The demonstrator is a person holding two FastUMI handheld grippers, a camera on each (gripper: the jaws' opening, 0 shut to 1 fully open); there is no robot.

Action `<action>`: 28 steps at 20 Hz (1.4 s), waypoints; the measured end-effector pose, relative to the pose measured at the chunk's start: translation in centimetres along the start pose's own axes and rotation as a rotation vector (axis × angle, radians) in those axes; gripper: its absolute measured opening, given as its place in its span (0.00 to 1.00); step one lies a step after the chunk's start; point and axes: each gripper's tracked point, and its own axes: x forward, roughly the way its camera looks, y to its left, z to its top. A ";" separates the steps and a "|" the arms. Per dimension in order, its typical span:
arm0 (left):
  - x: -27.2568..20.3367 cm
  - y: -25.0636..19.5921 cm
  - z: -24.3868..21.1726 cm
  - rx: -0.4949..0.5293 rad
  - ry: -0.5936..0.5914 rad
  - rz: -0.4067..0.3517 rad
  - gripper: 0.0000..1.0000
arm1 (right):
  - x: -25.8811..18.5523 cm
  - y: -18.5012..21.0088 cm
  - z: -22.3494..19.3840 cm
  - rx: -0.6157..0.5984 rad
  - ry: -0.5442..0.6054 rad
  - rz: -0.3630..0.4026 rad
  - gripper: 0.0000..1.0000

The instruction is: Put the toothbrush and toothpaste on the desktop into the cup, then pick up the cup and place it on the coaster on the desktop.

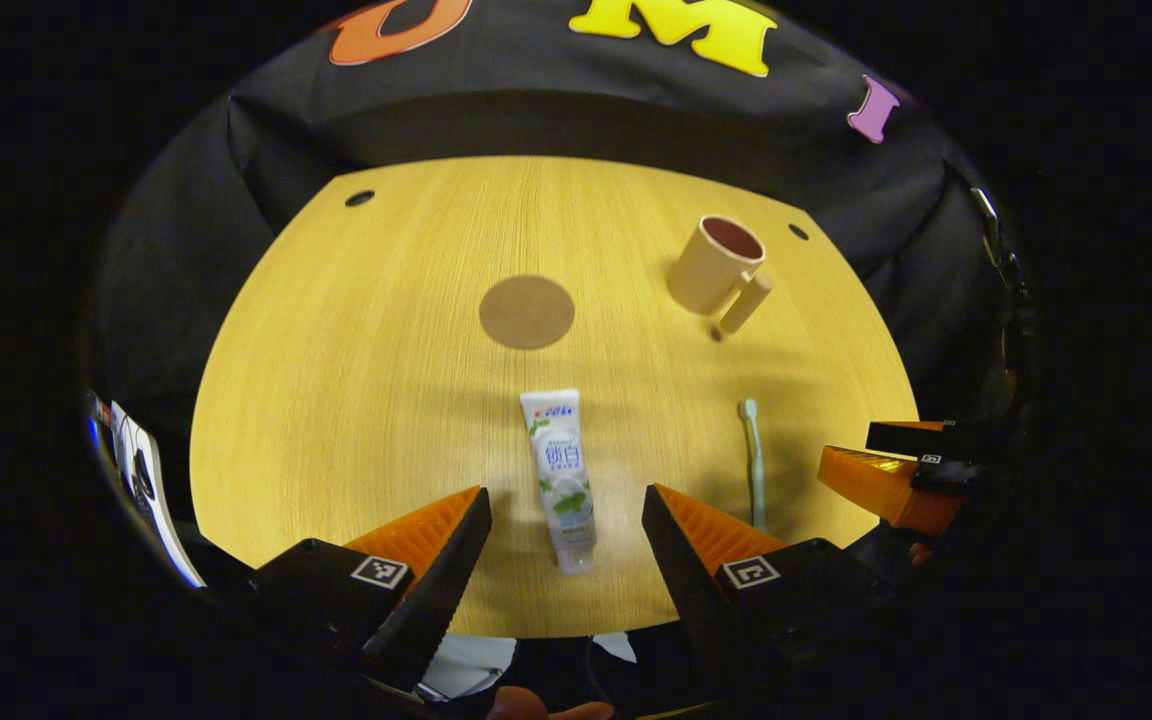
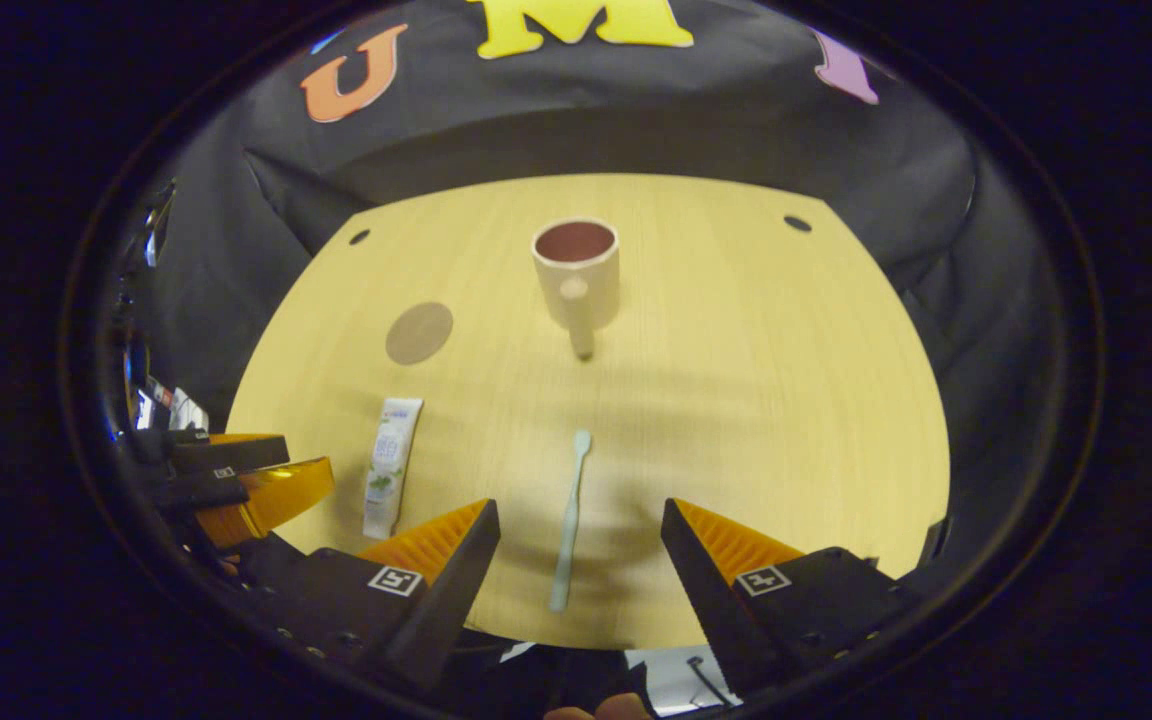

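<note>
Both grippers, left gripper and right gripper, have jaws spread and grasp nothing. The soft toothpaste and thin, light toothbrush lie flat on the desktop; mid-body grasps seem safest.

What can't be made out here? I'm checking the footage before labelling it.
- Bottom of the cup: right gripper view, dark inside; contents unclear.
- Toothbrush handle end: left gripper view, behind the left gripper.
- Toothpaste print: right gripper view, too small.
- Objects at the left edge: left gripper view, cut off, distorted.
</note>
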 end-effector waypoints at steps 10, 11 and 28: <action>0.5 0.6 2.4 -0.035 0.219 0.040 0.98 | 4.8 0.1 -4.0 0.051 0.290 -0.073 0.99; 0.1 0.2 3.0 -0.043 0.234 0.036 0.98 | 5.0 0.2 -4.3 0.051 0.306 -0.079 0.96; -5.9 -5.0 22.5 -0.170 0.400 0.034 0.98 | 7.4 0.5 -5.6 0.089 0.424 -0.150 0.29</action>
